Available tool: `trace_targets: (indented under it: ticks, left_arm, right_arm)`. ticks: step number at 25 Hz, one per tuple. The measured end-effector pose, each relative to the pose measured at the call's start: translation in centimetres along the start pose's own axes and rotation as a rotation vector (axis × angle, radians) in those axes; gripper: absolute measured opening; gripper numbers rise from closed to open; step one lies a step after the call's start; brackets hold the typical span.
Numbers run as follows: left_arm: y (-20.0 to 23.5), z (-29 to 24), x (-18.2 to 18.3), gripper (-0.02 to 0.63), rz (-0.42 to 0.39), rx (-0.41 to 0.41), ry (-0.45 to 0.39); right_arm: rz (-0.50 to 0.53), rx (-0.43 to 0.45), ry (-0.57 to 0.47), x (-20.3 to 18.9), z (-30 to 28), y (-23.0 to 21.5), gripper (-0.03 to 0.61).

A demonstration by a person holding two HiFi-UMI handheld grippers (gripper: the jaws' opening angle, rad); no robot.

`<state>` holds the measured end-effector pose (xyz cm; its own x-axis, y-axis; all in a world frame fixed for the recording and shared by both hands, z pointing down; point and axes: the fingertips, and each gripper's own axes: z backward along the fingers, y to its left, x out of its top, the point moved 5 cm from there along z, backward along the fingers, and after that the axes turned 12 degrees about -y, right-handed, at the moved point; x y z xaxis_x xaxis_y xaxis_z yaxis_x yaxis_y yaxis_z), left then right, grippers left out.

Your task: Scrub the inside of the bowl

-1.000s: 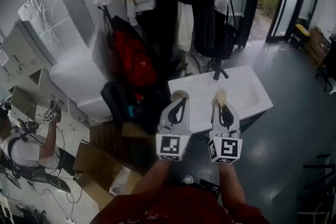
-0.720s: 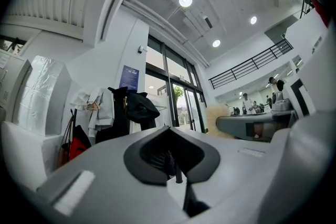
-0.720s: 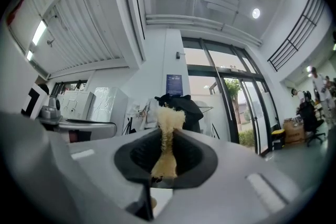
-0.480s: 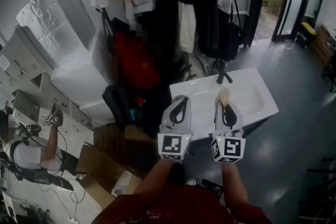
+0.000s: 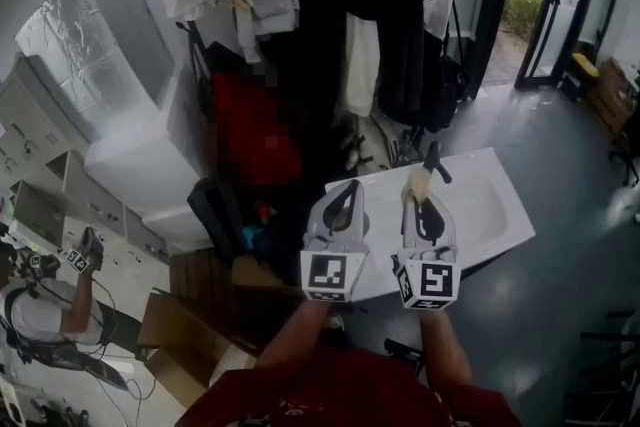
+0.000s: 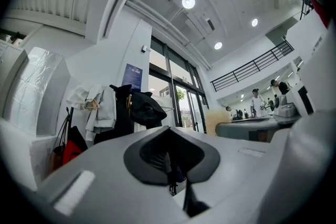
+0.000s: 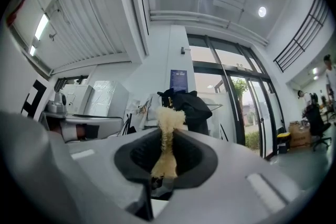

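Yellowish scrubber (image 7: 167, 131) pinched in your right gripper (image 5: 422, 183) | left gripper (image 5: 346, 189) closed, empty | step: likely approach to sink (image 5: 485, 200), no bowl seen | next: locate bowl

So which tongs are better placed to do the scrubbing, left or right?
Right. The right tongs are shut on a pale fibrous scrubber; the left tongs are shut with nothing between them. They are held side by side, so probably only the grip decides.
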<state>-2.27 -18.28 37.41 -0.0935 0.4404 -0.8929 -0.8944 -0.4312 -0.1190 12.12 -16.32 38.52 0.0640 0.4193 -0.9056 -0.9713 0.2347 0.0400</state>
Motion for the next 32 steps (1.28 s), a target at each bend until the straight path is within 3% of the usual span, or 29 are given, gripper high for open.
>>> trace_targets:
  ticks: [14,22,32]
  left_arm:
    - [9.1,-6.1,-4.1,0.006,0.029,-0.017,0.011]
    - [9.1,-8.1,-6.1,0.006,0.039,-0.022,0.04]
    - [8.9,-9.7,-8.6,0.006,0.016,0.024,0.082]
  right_arm:
    - [0.031,-0.016,0.011,-4.0,-10.5,2.6,0.049]
    - [0.02,-0.028,0.033,-5.5,-12.2,0.8,0.049]
    - [0.005,0.023,0.045,-7.0,-13.8,-0.9,0.049]
